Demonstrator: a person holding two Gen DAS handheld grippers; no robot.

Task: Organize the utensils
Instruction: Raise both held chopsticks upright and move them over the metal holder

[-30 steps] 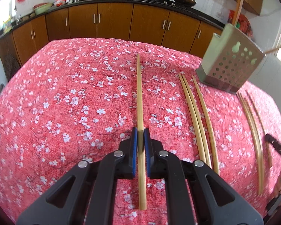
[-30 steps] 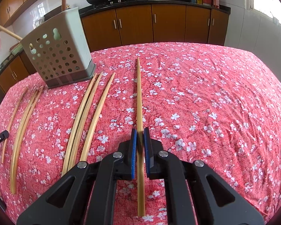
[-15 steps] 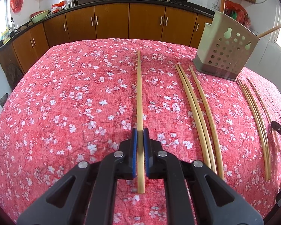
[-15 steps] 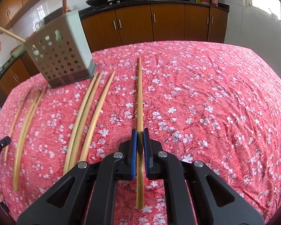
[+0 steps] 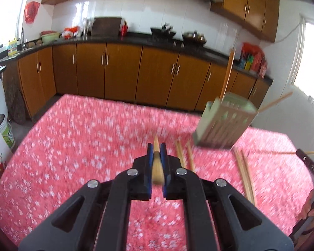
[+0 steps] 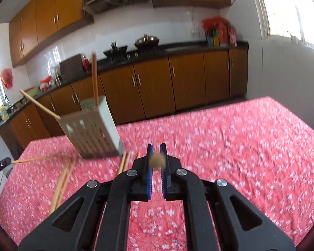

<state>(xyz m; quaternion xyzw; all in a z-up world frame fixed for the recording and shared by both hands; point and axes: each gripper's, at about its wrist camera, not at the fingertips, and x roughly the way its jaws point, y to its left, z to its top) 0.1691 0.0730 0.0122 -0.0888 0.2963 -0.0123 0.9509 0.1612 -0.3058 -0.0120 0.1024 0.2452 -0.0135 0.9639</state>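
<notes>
My left gripper point(image 5: 156, 149) is shut on a bamboo chopstick point(image 5: 157, 167) that points forward, lifted off the red floral tablecloth point(image 5: 77, 156). My right gripper point(image 6: 156, 149) is shut on another chopstick point(image 6: 156, 160), seen end-on. The perforated utensil holder point(image 5: 225, 123) stands at the right in the left wrist view and at the left in the right wrist view point(image 6: 92, 131), with two sticks in it. Loose chopsticks point(image 5: 184, 156) lie on the cloth near it. Both views are motion-blurred.
More chopsticks point(image 5: 246, 175) lie at the right in the left wrist view and at the left in the right wrist view point(image 6: 62, 179). The other gripper's tip with its chopstick shows at each frame edge point(image 5: 307, 159) point(image 6: 2, 163). Kitchen cabinets point(image 5: 119, 73) stand beyond the table.
Both grippers have tilted up and lifted their chopsticks off the cloth. The views now show the cabinets and wall, and the chopsticks point forward instead of lying flat.
</notes>
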